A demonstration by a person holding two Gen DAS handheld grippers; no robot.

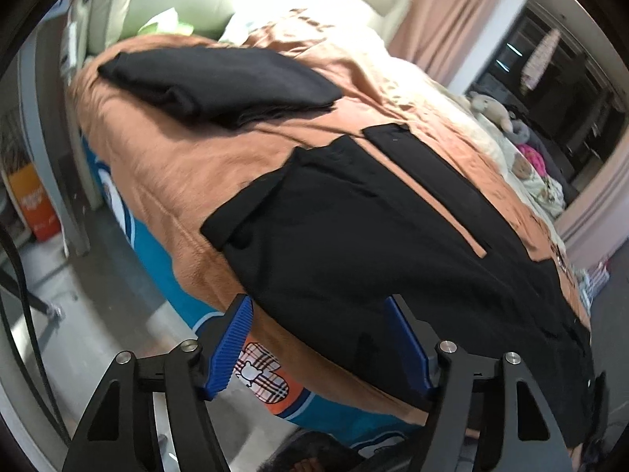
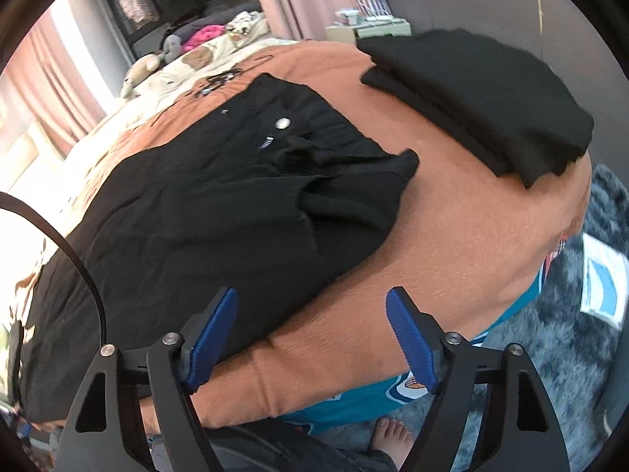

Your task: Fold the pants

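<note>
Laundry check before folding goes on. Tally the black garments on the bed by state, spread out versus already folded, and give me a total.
Spread-out black pants: 1
Folded black garment piles: 1, how many pieces it holds cannot be told
Total: 2 black items lying on the brown blanket

A bed with an orange-brown blanket (image 1: 165, 165) carries black pants (image 1: 354, 228) spread flat and, well apart, a folded black garment (image 1: 220, 78).
</note>
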